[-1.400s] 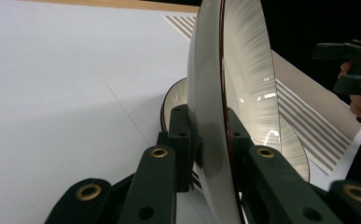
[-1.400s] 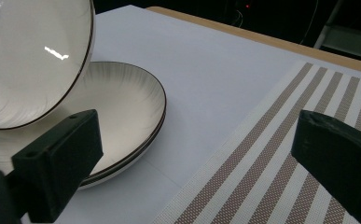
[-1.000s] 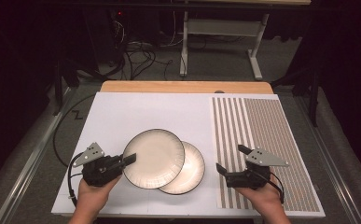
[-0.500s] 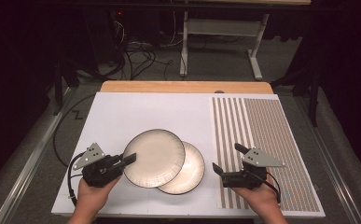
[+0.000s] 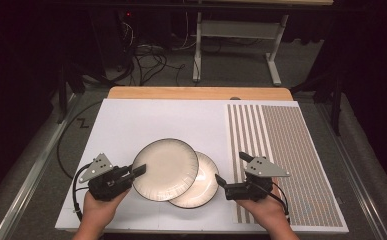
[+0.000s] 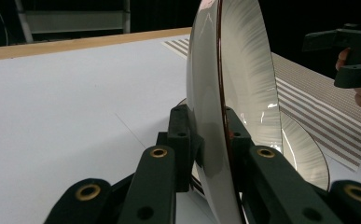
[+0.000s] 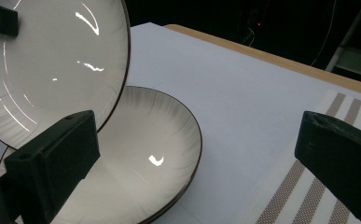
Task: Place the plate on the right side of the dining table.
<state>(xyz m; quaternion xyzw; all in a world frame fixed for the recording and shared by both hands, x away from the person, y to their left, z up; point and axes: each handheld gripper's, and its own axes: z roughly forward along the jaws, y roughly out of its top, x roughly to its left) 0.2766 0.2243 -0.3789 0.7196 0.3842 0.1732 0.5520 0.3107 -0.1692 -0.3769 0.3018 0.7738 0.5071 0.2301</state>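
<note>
Upper plate (image 5: 165,169): rim clamped between left gripper (image 5: 137,171) fingers (image 6: 180,140), overlapping lower plate (image 5: 203,187) flat on worktop (image 5: 131,120). Right gripper (image 5: 221,181): fingers (image 7: 52,158) spread wide, beside lower plate's rim.

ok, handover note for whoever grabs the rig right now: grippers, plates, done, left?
Left gripper: shut on the rim of the upper plate, holding it lifted above the lower one.
Right gripper: open, jaws wide apart, just right of the lower plate, not touching it.
Lower plate lies flat on the white board, partly under the upper one; striped mat is to the right.
Done: upper plate gripped and raised.
Left, probably: move it clear and set it down; maybe grip the lower plate.
</note>
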